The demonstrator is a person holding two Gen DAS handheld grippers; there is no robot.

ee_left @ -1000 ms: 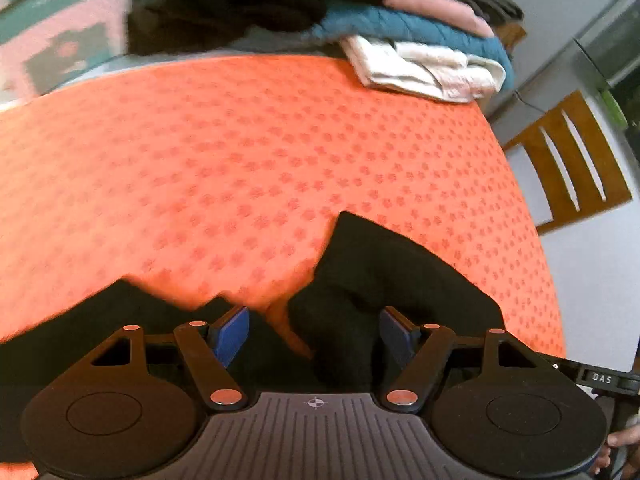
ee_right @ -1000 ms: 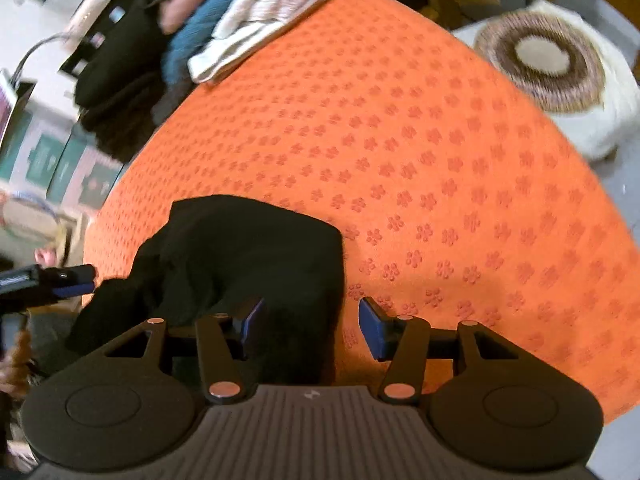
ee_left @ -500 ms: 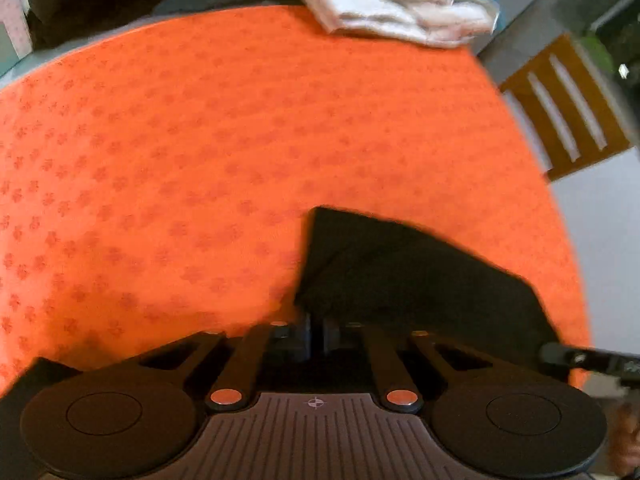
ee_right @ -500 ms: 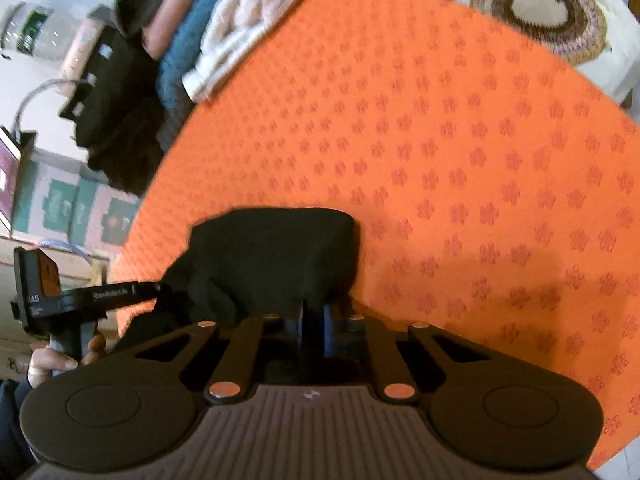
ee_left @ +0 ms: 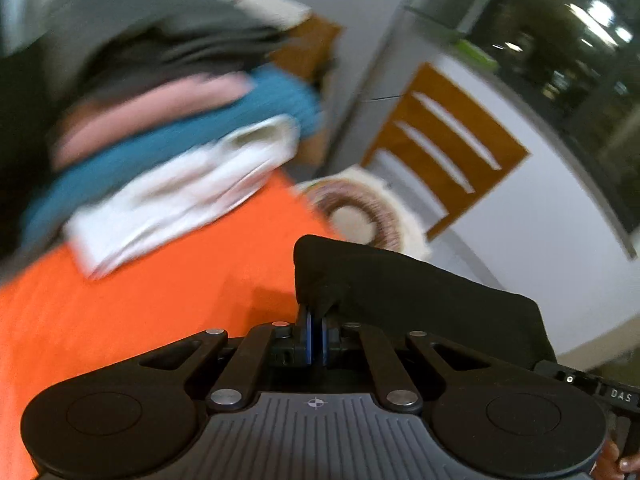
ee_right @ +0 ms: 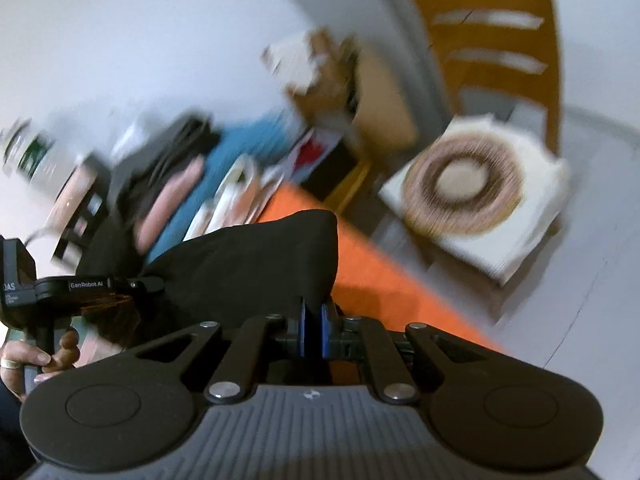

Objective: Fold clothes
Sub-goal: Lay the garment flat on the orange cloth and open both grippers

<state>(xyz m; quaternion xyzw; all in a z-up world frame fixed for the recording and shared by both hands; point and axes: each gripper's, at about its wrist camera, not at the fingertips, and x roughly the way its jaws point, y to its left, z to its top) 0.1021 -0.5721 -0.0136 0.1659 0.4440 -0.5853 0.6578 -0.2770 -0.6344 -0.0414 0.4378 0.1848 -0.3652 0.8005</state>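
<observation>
A black garment (ee_left: 420,300) hangs stretched between both grippers, lifted above the orange patterned cloth (ee_left: 140,304). My left gripper (ee_left: 315,334) is shut on one corner of it, the blue pads pressed together. In the right wrist view the same black garment (ee_right: 256,256) rises in front of my right gripper (ee_right: 313,336), which is shut on its other corner. The left gripper's handle (ee_right: 44,292), held by a hand, shows at the left of that view. Both views are motion-blurred.
A pile of folded clothes (ee_left: 168,128) in grey, pink, teal and white sits at the far edge of the orange cloth. Beyond the table stand a wooden chair (ee_left: 444,144), a round-patterned cushion (ee_right: 468,184) and a cardboard box (ee_right: 360,84).
Both grippers closed on the black garment's corners and lifted it off the orange cloth. The cameras have tilted upward toward the pile and the chair.
</observation>
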